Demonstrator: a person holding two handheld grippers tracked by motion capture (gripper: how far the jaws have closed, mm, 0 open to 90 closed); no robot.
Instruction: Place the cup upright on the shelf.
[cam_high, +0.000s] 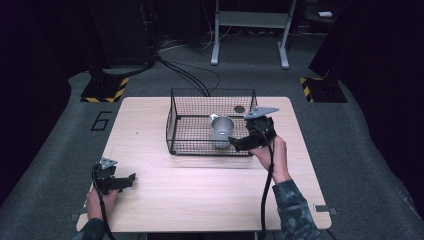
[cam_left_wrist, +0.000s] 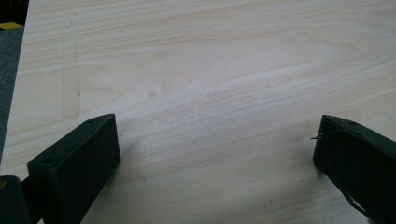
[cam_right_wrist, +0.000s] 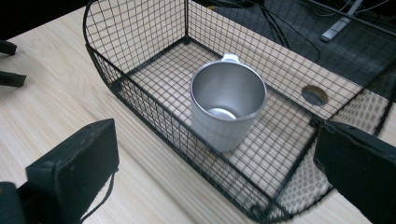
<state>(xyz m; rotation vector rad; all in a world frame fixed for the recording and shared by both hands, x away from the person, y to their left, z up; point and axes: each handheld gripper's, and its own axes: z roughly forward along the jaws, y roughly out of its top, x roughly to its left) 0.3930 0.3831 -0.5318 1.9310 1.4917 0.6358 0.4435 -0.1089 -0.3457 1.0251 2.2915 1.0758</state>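
A silver metal mug (cam_high: 221, 131) (cam_right_wrist: 228, 103) stands upright and empty inside a black wire basket (cam_high: 176, 118) (cam_right_wrist: 140, 95) at the middle back of the wooden table. My right gripper (cam_high: 234, 143) (cam_right_wrist: 215, 158) hovers at the basket's front right corner, open, its jaws wide apart and pointing at the mug without touching it. My left gripper (cam_high: 131, 178) (cam_left_wrist: 215, 149) rests low over bare table near the front left, open with nothing between its jaws.
The light wooden table (cam_high: 210, 190) has a round hole (cam_high: 239, 109) (cam_right_wrist: 314, 95) behind the basket. Cables (cam_high: 185, 75) run across the grey floor beyond the table. A white metal frame (cam_high: 250, 30) stands at the back.
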